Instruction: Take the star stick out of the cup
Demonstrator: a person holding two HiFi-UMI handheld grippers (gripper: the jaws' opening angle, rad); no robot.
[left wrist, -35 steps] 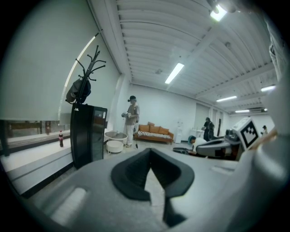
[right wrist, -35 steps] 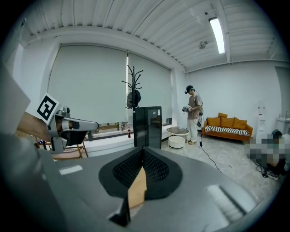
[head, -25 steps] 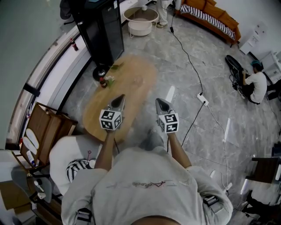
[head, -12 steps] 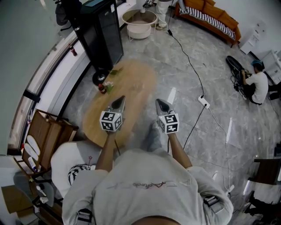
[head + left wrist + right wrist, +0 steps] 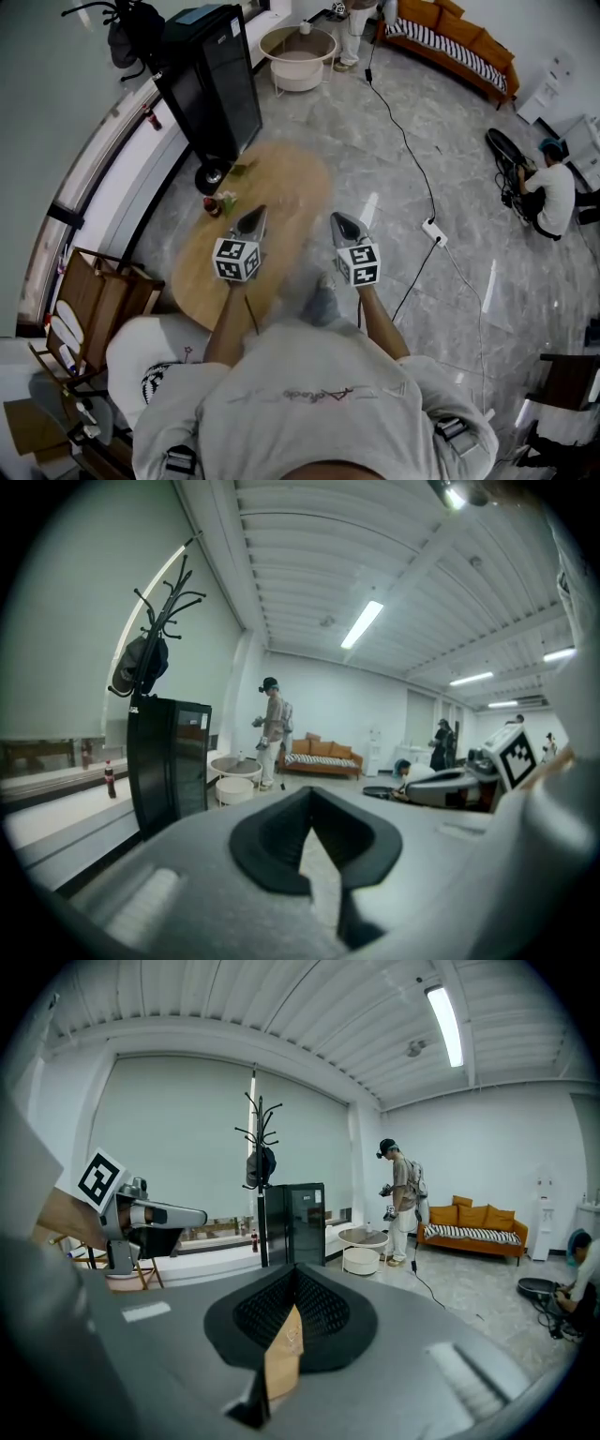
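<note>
We hold both grippers out in front of us, side by side and level, their tips aimed towards an oval wooden table (image 5: 286, 173). The left gripper (image 5: 257, 210) hangs over the near part of the tabletop. The right gripper (image 5: 336, 218) is just off the table's right edge, above the grey marble floor (image 5: 441, 141).

In the left gripper view, the left gripper (image 5: 312, 794) has its jaws drawn together at the tip with nothing between them. In the right gripper view, the right gripper (image 5: 294, 1279) is closed as well and empty. Only a sliver of tan surface shows through the slit below its tip. Each view catches the other gripper off to its side.

We cannot pick out the star stick or its cup. The tabletop is blurred, and the only things we see on it sit at its far left edge. These are a small dark red thing (image 5: 213, 206) and a green thing (image 5: 228, 200), too small to identify.

Beyond the table stands a black cabinet (image 5: 211, 80) with a coat rack (image 5: 155, 621) beside it. Further off are a round white side table (image 5: 298, 47) and an orange sofa (image 5: 450, 37). A person (image 5: 403, 1199) stands near the side table, and another person (image 5: 548, 187) sits on the floor to the right. A white chair (image 5: 141, 342) is beside us on the left.
</note>
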